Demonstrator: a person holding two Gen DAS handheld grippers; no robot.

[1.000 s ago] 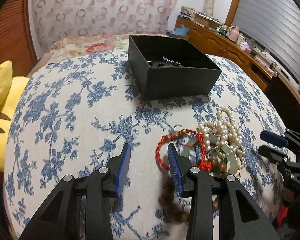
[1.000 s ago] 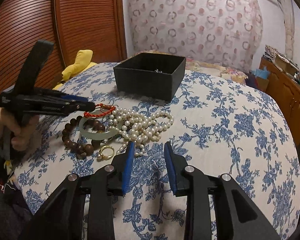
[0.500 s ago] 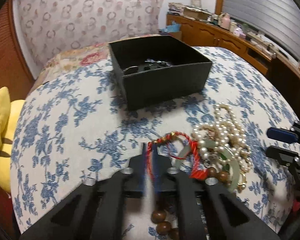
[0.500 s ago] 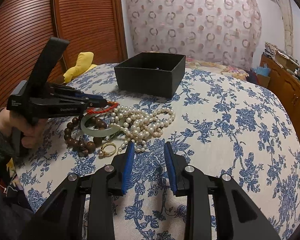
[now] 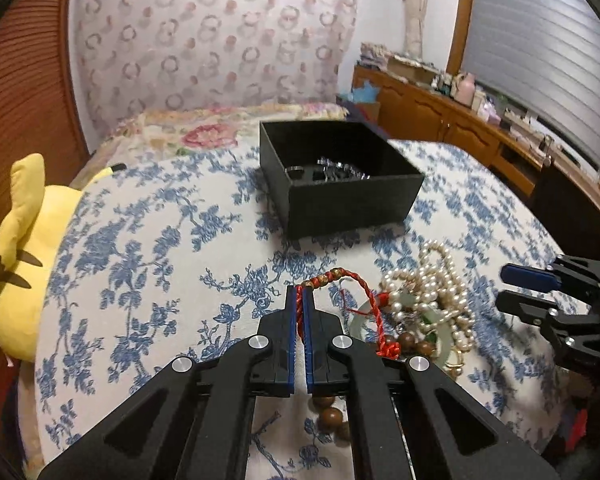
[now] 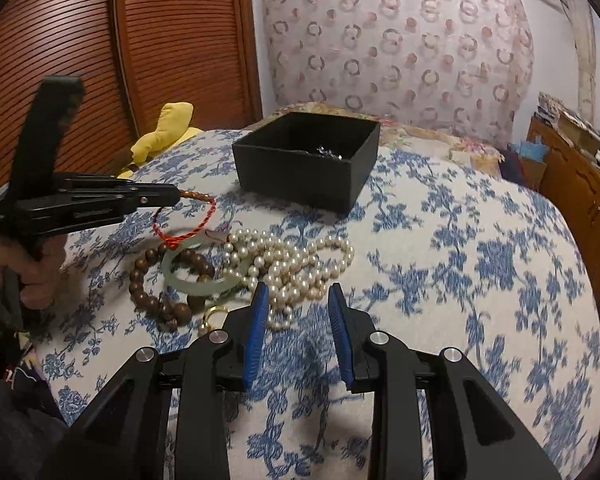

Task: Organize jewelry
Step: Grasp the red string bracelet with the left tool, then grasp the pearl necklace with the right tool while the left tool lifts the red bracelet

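My left gripper point(image 5: 299, 296) is shut on a red braided cord bracelet point(image 5: 361, 292) and holds it lifted above the bedspread; it also shows in the right wrist view point(image 6: 204, 210), hanging from the left gripper point(image 6: 172, 197). Below lie a pearl necklace point(image 6: 292, 260), a pale jade bangle point(image 6: 192, 280), a brown wooden bead bracelet point(image 6: 156, 304) and a gold ring point(image 6: 214, 316). A black open box point(image 5: 339, 184) with silver jewelry inside stands beyond the pile. My right gripper point(image 6: 298, 300) is open and empty, just short of the pearls.
A blue-flowered bedspread point(image 6: 479, 260) covers the bed. A yellow plush toy point(image 5: 24, 248) lies at the left edge. A wooden cabinet point(image 5: 459, 132) with clutter runs along the right wall, and a slatted wooden door point(image 6: 140, 60) stands at the left.
My left gripper closed on the red cord bracelet and lifted it up from the pile. My right gripper stayed open and shifted slightly toward the pearls.
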